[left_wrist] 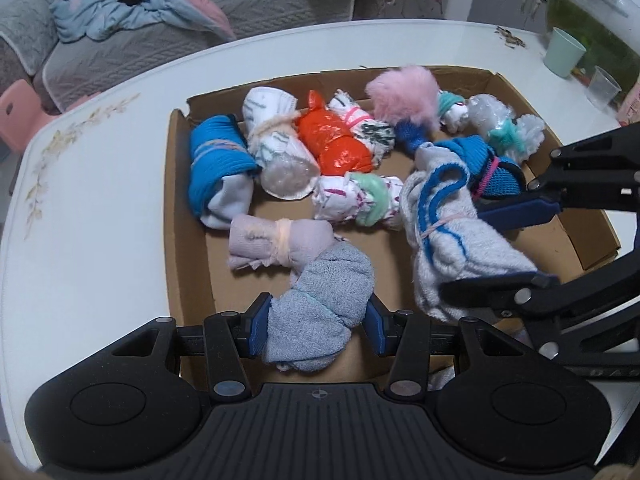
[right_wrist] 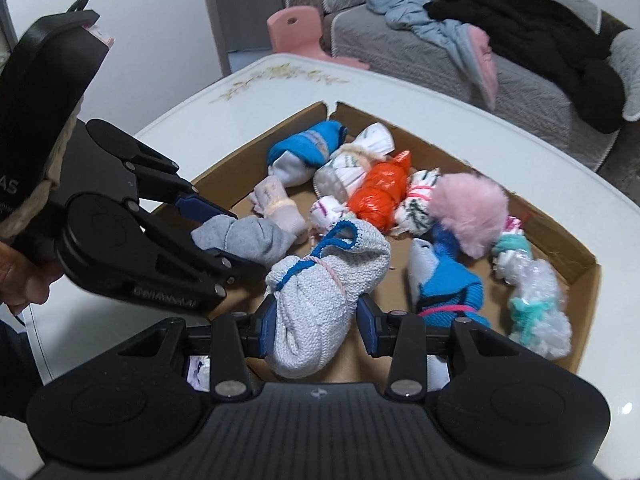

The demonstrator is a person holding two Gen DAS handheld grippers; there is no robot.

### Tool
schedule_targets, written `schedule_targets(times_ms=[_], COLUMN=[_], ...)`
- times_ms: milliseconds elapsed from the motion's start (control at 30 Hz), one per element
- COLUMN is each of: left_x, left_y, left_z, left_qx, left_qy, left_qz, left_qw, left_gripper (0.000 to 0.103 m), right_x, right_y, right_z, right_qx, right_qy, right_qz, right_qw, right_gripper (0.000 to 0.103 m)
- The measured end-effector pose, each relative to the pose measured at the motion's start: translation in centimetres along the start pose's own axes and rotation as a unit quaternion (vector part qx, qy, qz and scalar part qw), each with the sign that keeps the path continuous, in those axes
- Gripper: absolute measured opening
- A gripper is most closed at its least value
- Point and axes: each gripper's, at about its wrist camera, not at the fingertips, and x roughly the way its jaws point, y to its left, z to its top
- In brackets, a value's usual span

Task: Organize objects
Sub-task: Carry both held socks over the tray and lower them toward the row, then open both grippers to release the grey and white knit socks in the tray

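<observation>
A shallow cardboard box (left_wrist: pixel 188 264) (right_wrist: pixel 576 284) on a white table holds several tied sock and bag bundles. My left gripper (left_wrist: pixel 316 322) (right_wrist: pixel 230 240) is shut on a grey sock bundle (left_wrist: pixel 320 308) (right_wrist: pixel 244 238), held low over the box's near side. My right gripper (right_wrist: pixel 316 320) (left_wrist: pixel 504 244) is shut on a whitish knit bundle with blue trim (right_wrist: pixel 324 300) (left_wrist: pixel 452 244), just right of the grey one. In the box lie an orange bag bundle (left_wrist: pixel 340 144) (right_wrist: pixel 376 194), a pink fluffy bundle (left_wrist: pixel 404 96) (right_wrist: pixel 468 212) and a blue and white bundle (left_wrist: pixel 218 168) (right_wrist: pixel 308 148).
A green cup (left_wrist: pixel 564 52) and a clear cup (left_wrist: pixel 602 88) stand at the table's far right. A grey sofa (left_wrist: pixel 152 32) (right_wrist: pixel 440 52) with clothes and a pink stool (right_wrist: pixel 300 32) lie beyond the table. A hand (right_wrist: pixel 24 280) holds the left gripper.
</observation>
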Motion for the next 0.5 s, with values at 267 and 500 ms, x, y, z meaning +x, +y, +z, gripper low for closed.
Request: schedule_targets(times_ms=[267, 500], left_x=[0.6, 1.0], left_y=[0.3, 0.3], left_z=[0.0, -0.3], left_qx=[0.005, 0.009], left_qy=[-0.005, -0.004], left_qz=[0.004, 0.01], left_qw=[1.0, 0.9999], left_gripper=[0.055, 0.056], right_x=[1.8, 2.8], right_y=[0.2, 0.1], right_z=[0.5, 0.7], right_qx=[-0.007, -0.013], right_qy=[0.013, 0.026], right_qz=[0.011, 0.015], right_qw=[1.0, 0.999], right_gripper=[0.038, 0.038])
